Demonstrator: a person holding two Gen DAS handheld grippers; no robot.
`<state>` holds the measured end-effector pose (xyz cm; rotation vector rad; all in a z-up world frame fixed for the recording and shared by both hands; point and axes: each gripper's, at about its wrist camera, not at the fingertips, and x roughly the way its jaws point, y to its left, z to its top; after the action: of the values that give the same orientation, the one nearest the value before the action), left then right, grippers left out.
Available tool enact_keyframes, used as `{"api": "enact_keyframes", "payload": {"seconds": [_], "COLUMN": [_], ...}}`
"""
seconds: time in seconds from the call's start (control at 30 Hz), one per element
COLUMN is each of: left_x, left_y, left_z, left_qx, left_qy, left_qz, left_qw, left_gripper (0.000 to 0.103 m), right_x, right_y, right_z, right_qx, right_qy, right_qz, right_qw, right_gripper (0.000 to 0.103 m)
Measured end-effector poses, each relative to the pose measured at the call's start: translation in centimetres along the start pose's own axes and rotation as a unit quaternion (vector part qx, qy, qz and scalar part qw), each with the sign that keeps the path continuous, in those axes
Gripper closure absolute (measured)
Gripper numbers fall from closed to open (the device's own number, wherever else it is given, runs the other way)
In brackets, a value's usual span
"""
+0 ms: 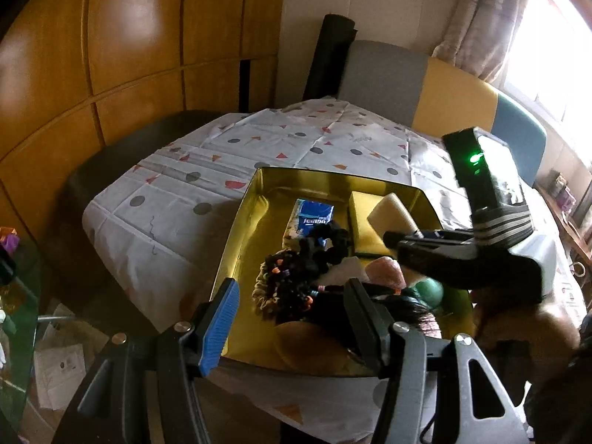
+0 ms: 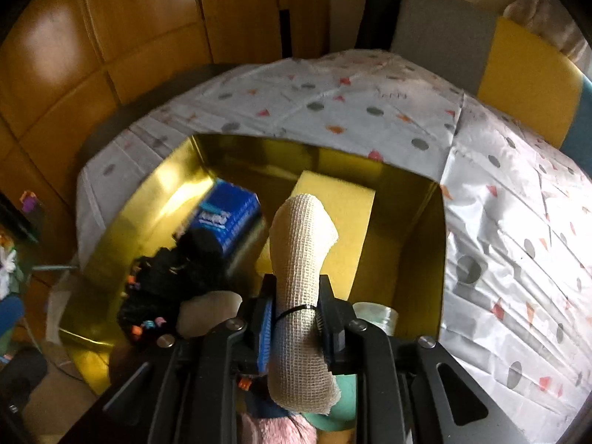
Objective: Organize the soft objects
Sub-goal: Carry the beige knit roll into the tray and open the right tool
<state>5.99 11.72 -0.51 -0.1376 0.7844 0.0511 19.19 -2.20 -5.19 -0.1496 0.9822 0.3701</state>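
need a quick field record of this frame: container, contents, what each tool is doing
container: gold tray on patterned tablecloth
contents: blue tissue pack, yellow sponge, black hair ties, pink plush
right tool: shut on bandage roll, over the tray
left tool: open, nothing between the pads, above the tray's near edge

Gold tray (image 1: pixel 240 218) rests on the patterned tablecloth (image 1: pixel 177 199).

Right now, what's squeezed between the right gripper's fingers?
A rolled bandage, tied with a black band; the right wrist view shows it over the gold tin.
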Motion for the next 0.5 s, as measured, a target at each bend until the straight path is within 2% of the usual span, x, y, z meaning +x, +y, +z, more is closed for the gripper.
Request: {"api": "enact_keyframes", "payload": {"seconds": [0.2, 0.3, 0.37, 0.5], "left_x": [0.1, 0.1, 0.0, -0.1], "left_y": [0.0, -0.2, -0.2, -0.4], "left_z": [-0.1, -0.2, -0.2, -0.4], "left_qx": [-0.002, 0.001, 0.002, 0.005], "left_qy": [0.002, 0.001, 0.001, 0.0], "left_qz": [0.003, 0.007, 0.007, 0.008], "left_qw": [1.0, 1.0, 1.0, 1.0], "left_gripper": [0.044, 0.044, 0.044, 0.044], "right_x": [0.0, -0.5, -1.0, -1.9], "right_y": [0.0, 0.1, 0.1, 0.0], "right_z": [-0.2, -0.2, -0.2, -0.2], "right_qx": [-0.004, -0.005, -0.008, -0.008], "right_qy": [-0.001, -0.012, -0.021, -0.034], "right_qz": [0.0, 0.004, 0.004, 0.004], "right_qw": [1.0, 1.0, 1.0, 0.999], "right_gripper": [0.079, 0.069, 0.056, 0.051]}}
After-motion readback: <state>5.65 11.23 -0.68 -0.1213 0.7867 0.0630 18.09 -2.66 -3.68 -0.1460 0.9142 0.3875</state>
